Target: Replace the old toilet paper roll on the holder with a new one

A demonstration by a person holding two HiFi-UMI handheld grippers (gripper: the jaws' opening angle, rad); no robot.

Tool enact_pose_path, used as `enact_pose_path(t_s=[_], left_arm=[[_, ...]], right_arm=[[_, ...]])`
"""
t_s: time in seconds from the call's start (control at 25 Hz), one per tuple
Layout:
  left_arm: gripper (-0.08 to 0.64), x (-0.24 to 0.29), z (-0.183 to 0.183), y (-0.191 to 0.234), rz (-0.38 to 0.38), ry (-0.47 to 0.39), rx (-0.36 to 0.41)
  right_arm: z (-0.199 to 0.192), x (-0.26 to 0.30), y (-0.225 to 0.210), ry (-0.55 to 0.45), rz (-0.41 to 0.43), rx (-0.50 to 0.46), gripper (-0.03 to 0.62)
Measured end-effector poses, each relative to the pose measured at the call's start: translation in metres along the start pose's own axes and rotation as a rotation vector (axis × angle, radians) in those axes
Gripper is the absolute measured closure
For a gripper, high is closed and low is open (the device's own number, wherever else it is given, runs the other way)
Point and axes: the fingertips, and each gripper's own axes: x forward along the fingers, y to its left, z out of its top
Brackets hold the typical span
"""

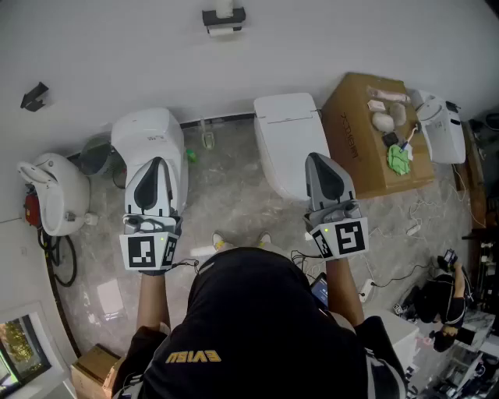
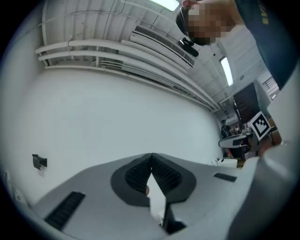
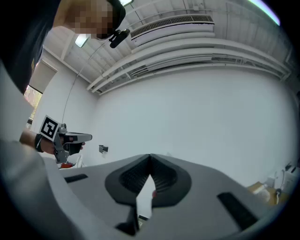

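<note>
Toilet paper roll is sitting on the dark holder, which is hanging on the white wall at the top of the head view, well apart from both grippers. Below the holder, on the marbled floor, two white toilets are standing side by side: the left toilet and the right toilet. The left gripper is hovering over the left toilet, its jaws pressing together at the tips with nothing between them. The right gripper is hovering at the right toilet's right edge, its jaws likewise meeting and gripping nothing. Both are pointing toward the wall. A cardboard box is standing just beside the right toilet, carrying small items on top. A small black bracket is sticking out of the wall far to the left.
</note>
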Motion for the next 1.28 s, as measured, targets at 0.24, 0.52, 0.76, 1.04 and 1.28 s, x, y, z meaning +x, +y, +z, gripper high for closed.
enact_pose_path(t_s=[0.24, 0.52, 0.76, 1.04, 1.28], left_arm=[[0.549, -0.010, -0.003, -0.022, -0.046, -0.017, -0.027], [0.548, -0.019, -0.010, 0.003, -0.003, -0.007, -0.041], [0.442, -0.014, -0.009, 0.012, 0.015, -0.022, -0.055], [0.264, -0.009, -0.017, 0.022, 0.015, 0.015, -0.040], [0.162, -0.006, -0.020, 0.034, 0.017, 0.042, -0.011]], right_arm=[[-0.009, -0.011, -0.005, 0.028, -0.011, -0.024, 0.597], [-0.003, -0.006, -0.018, 0.027, -0.070, -0.074, 0.595], [-0.006, -0.004, -0.028, 0.027, -0.081, -0.062, 0.544], [-0.007, 0.014, -0.025, 0.047, -0.061, -0.110, 0.442], [-0.007, 0.026, -0.022, 0.066, -0.051, -0.127, 0.335]])
